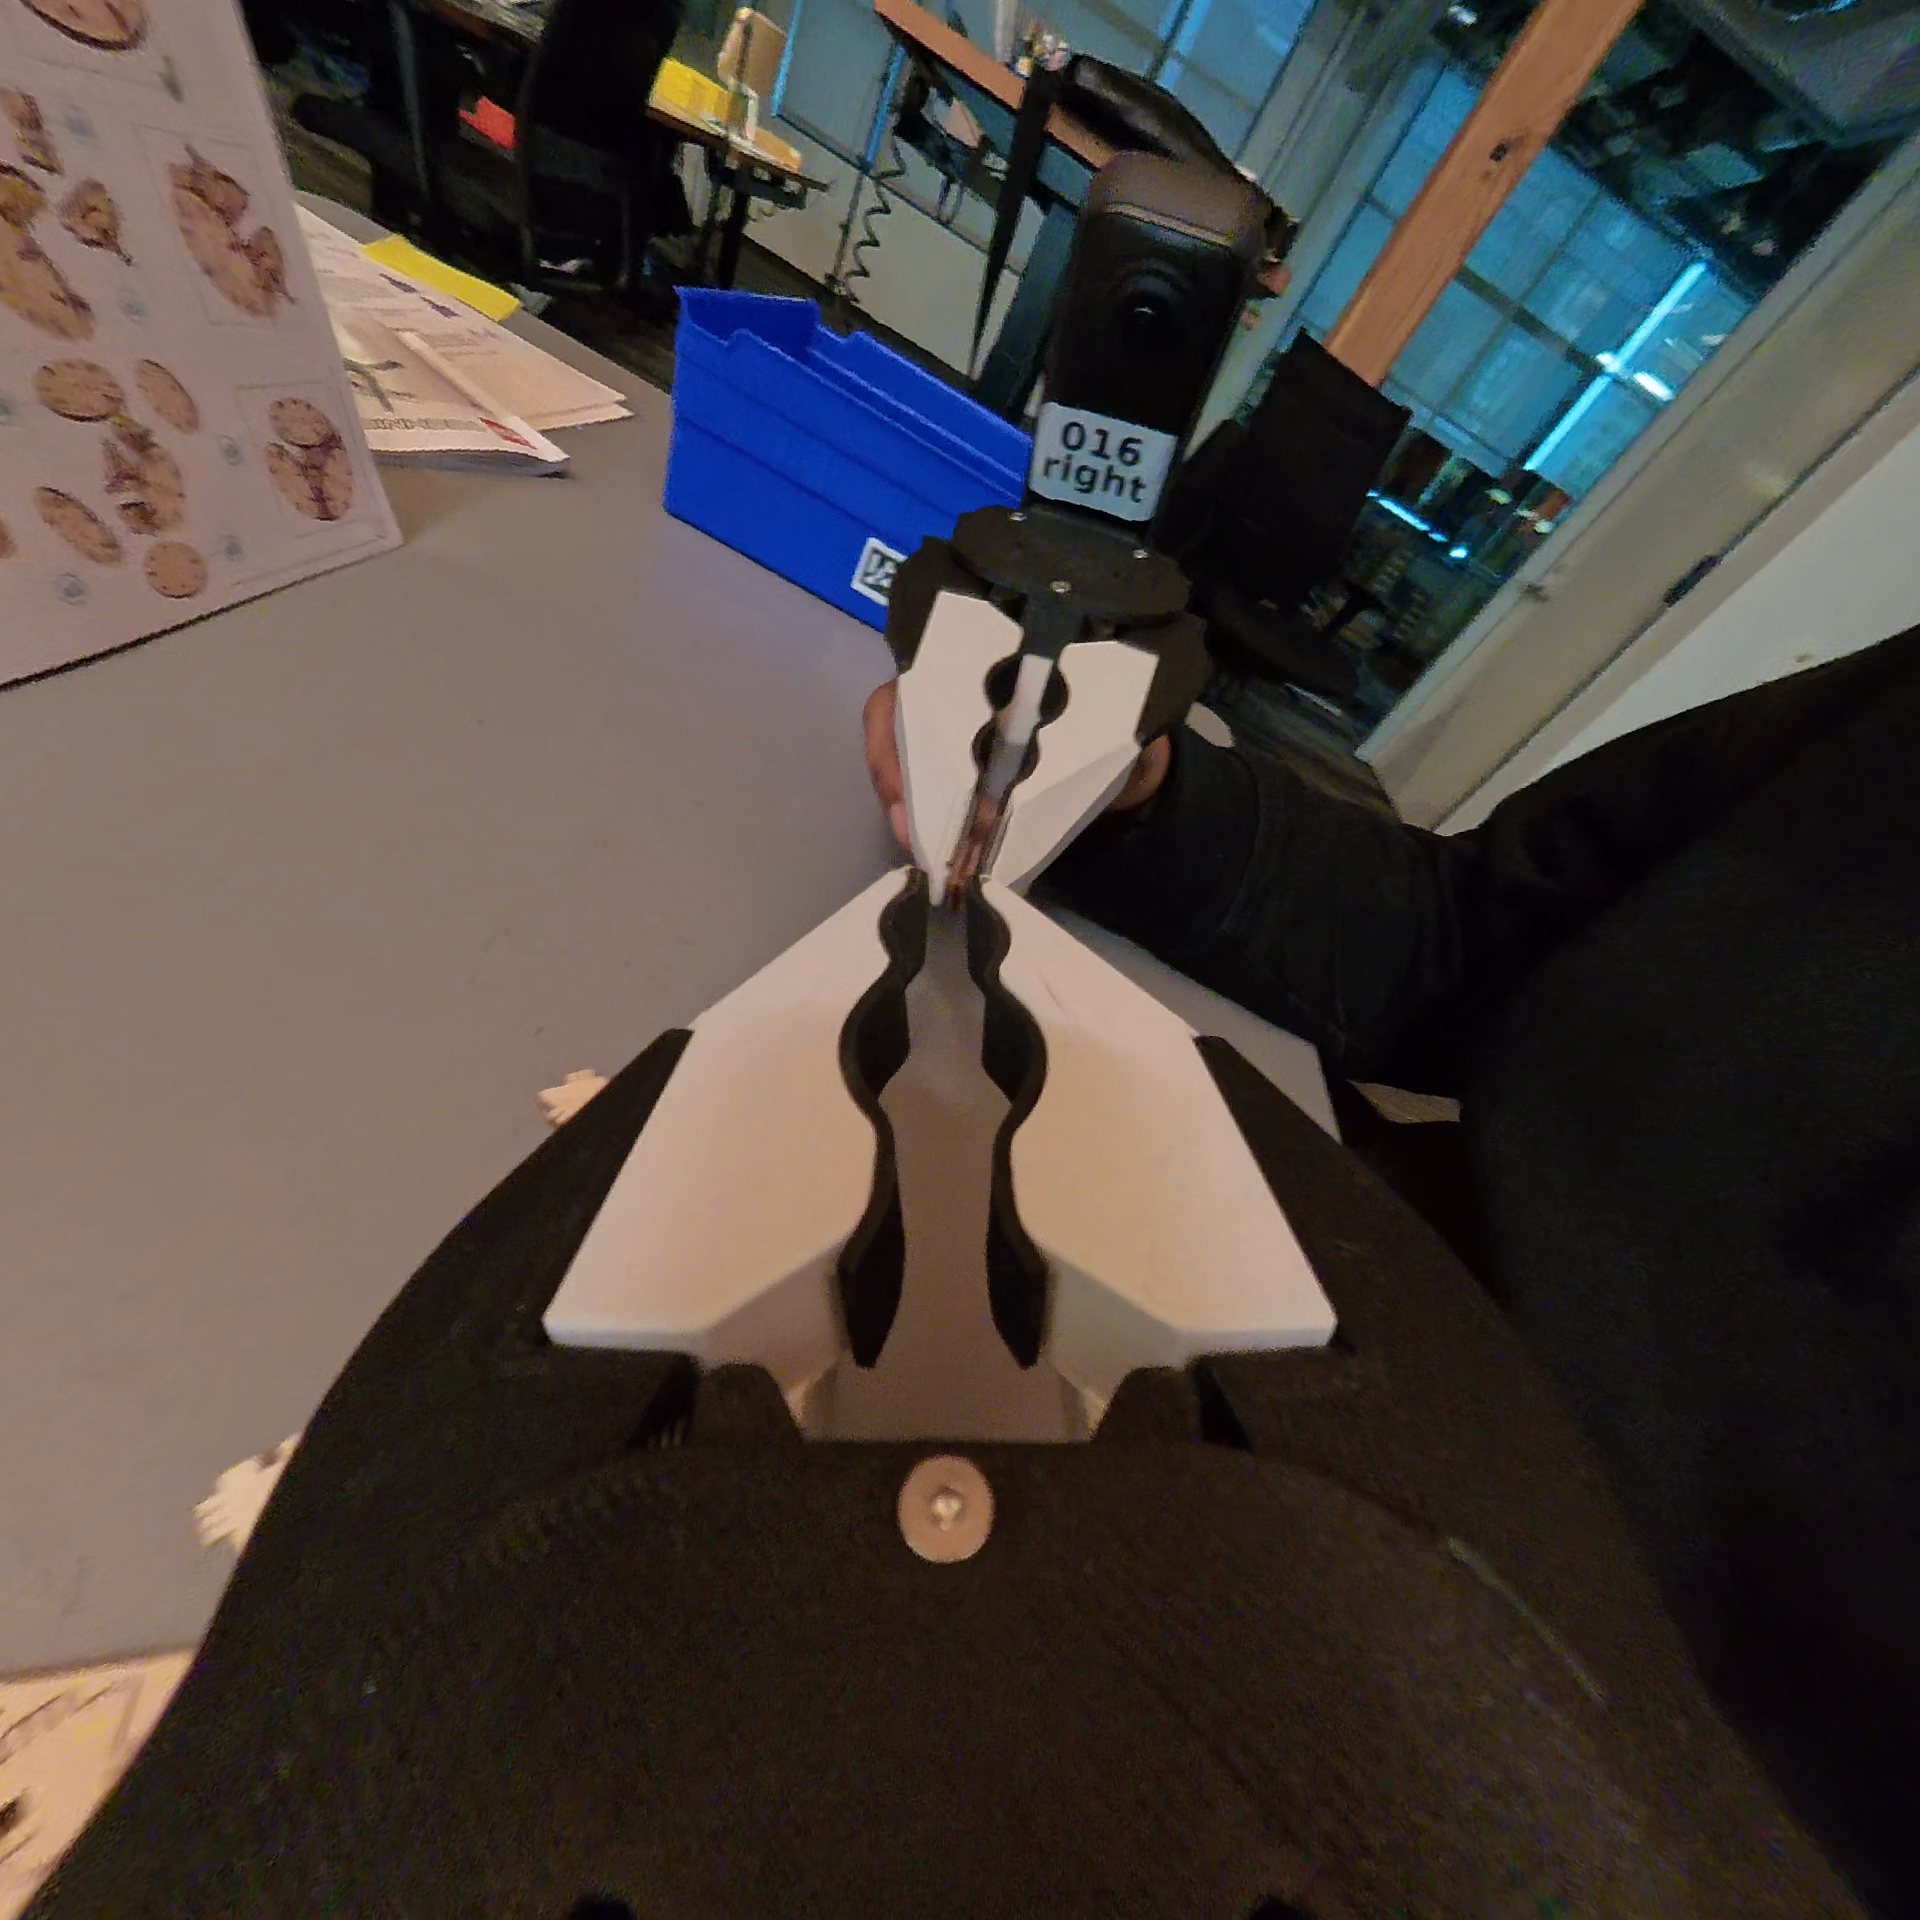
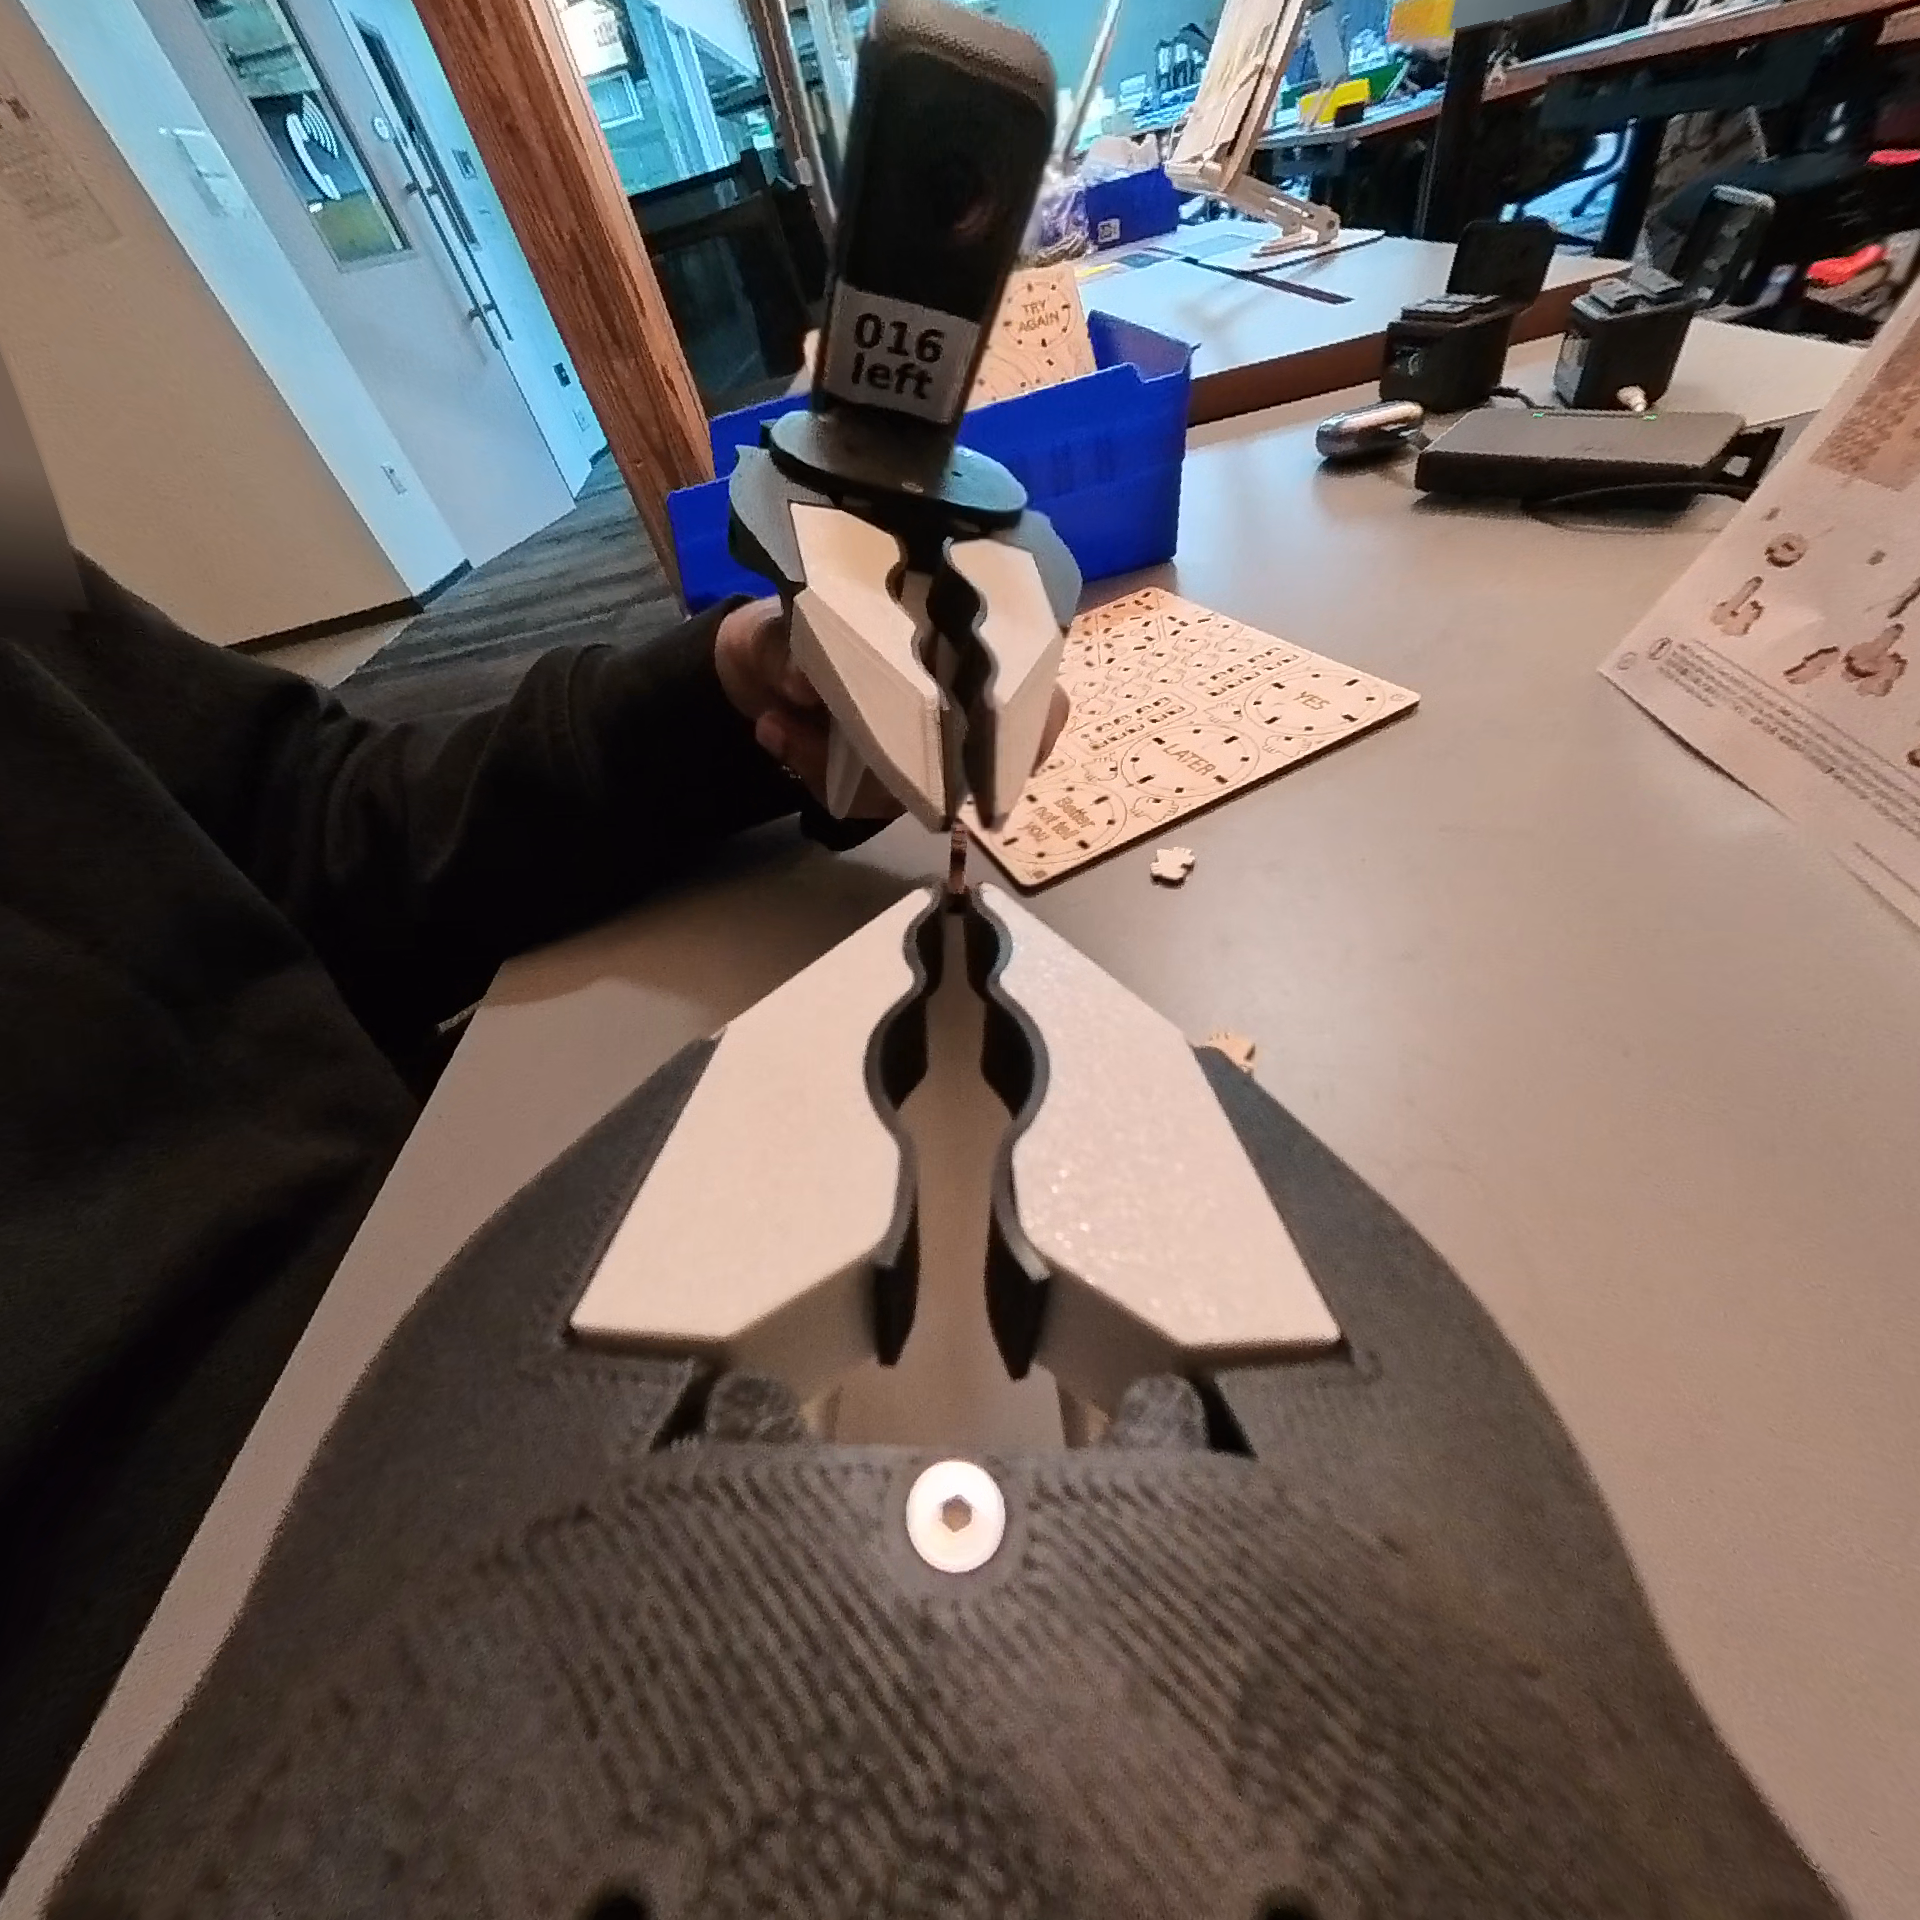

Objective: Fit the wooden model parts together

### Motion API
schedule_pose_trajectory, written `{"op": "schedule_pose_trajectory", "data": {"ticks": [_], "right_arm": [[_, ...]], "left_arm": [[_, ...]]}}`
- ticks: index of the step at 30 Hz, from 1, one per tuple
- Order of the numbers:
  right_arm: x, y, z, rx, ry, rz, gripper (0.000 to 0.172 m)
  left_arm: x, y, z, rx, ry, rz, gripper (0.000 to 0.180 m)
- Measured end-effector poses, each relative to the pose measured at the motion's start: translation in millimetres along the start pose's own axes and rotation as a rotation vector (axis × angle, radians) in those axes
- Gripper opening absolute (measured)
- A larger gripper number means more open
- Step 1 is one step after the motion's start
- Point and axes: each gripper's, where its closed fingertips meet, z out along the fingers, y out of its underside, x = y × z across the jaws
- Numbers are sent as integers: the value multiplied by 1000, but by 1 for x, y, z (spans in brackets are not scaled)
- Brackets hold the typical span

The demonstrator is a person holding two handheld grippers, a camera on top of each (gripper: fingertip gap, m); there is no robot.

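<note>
At the left of the right wrist view a dark sleeve [image 2: 343, 790] reached in. At centre frame the left gripper [image 2: 961, 821] and right gripper [image 2: 954, 909] met tip to tip, both claws pinched together on one small thin wooden piece [image 2: 954, 868] held edge-on between them, above the grey table [image 2: 1455, 1039]. Right of centre lay a wooden puzzle sheet [image 2: 1226, 717], a blue bin [image 2: 1091, 468] above it.
</note>
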Motion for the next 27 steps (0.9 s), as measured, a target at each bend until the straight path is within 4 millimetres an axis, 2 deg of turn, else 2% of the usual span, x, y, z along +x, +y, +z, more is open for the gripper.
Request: {"op": "schedule_pose_trajectory", "data": {"ticks": [2, 5, 7, 10, 12, 16, 19, 24, 27], "right_arm": [[4, -2, -2, 13, 16, 21, 0], [11, -1, -3, 10, 47, 47, 0], [13, 4, 1, -14, 56, 61, 0], [15, 14, 7, -62, 61, 83, 0], [17, 19, 9, -85, 62, 97, 0], [18, 23, 10, -95, 65, 111, 0], [19, 25, 11, -113, 69, 109, 0], [21, 29, 13, -137, 97, 100, 0], [26, 35, 13, -175, 141, 82, 0]], "left_arm": [[-5, 11, -8, -70, -36, 37, 9], [-37, 51, -26, -310, -251, 120, 27], [-51, 71, -35, -437, -347, 138, 40], [-57, 84, -30, -520, -389, 156, 44], [-62, 90, -26, -558, -415, 180, 42], [-64, 89, -22, -552, -433, 211, 32], [-64, 88, -20, -543, -428, 228, 15], [-63, 87, -18, -539, -420, 261, 14], [-59, 77, -15, -473, -395, 248, 14]]}}
